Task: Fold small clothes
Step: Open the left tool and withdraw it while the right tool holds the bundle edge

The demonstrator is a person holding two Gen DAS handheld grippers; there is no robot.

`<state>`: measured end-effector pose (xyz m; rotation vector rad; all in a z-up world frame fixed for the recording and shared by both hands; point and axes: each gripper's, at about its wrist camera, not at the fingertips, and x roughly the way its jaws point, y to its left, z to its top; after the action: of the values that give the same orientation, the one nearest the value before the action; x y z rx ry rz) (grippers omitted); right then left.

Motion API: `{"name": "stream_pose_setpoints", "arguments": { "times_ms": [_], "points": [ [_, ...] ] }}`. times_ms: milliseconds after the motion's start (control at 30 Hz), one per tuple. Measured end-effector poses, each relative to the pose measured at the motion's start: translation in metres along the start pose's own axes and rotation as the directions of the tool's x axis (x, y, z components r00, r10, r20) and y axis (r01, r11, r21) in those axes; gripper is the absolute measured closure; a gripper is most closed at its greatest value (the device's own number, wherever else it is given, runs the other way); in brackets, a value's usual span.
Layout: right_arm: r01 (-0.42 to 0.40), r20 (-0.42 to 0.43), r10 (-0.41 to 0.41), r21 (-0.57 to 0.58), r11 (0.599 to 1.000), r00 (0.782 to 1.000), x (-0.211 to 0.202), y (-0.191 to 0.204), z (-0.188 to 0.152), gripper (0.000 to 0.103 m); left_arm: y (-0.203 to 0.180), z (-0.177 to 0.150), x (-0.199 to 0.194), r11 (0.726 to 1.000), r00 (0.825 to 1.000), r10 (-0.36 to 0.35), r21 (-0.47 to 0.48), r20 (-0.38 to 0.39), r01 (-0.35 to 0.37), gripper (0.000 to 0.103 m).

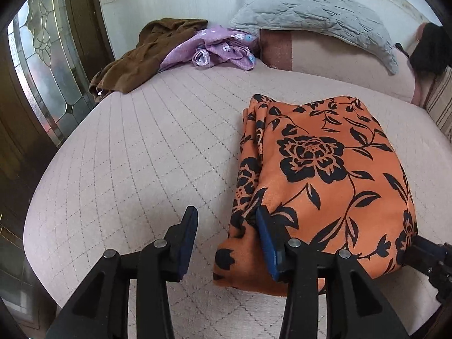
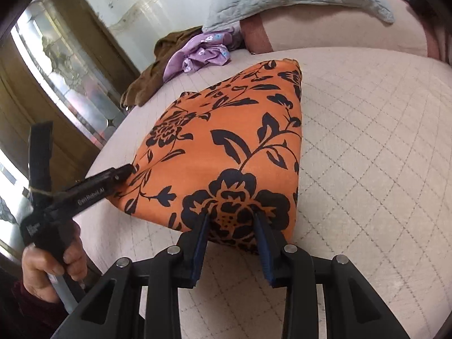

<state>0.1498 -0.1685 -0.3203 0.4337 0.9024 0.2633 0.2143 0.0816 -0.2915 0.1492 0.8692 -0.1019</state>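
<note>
— Your left gripper (image 1: 225,212) sits nearest, jaws well apart with only bed (image 1: 141,155) between them; its right finger (image 1: 265,240) touches the folded orange cloth (image 1: 325,169) at the near left edge. It holds nothing.

— And my right one?

— The right gripper (image 2: 231,219) is partly open at the near right corner, with the cloth's edge between its fingers. I cannot tell whether the pads are pinching or just straddling it, so check before you lift.

— Where does the cloth stand?

— It lies on the near part of the bed as a thick rectangle, well apart from the brown garment (image 1: 147,53) and the purple one (image 1: 214,48) by the pillow. I judge one more fold is in hand.

— How do I do it well?

— Slide the left fingers around every layer at that edge, close firmly, then raise both corners level and together. Lay them on the far edge so that the sides line up.
</note>
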Motion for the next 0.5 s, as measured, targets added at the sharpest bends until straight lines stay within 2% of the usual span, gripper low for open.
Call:
{"name": "stream_pose_setpoints", "arguments": {
  "times_ms": [200,500],
  "points": [
    [-0.023,0.002,0.023,0.001,1.000,1.000,0.0011,-0.0037,-0.0017,0.066,-0.0003,-0.0007,-0.0004,1.000,1.000,0.005,0.004,0.000,-0.005,0.059],
    [-0.012,0.018,0.013,-0.049,0.999,1.000,0.0022,-0.0005,-0.0061,0.066,-0.0056,-0.0012,0.0051,0.999,1.000,0.031,0.018,-0.003,-0.031,0.058]
  ]
}}
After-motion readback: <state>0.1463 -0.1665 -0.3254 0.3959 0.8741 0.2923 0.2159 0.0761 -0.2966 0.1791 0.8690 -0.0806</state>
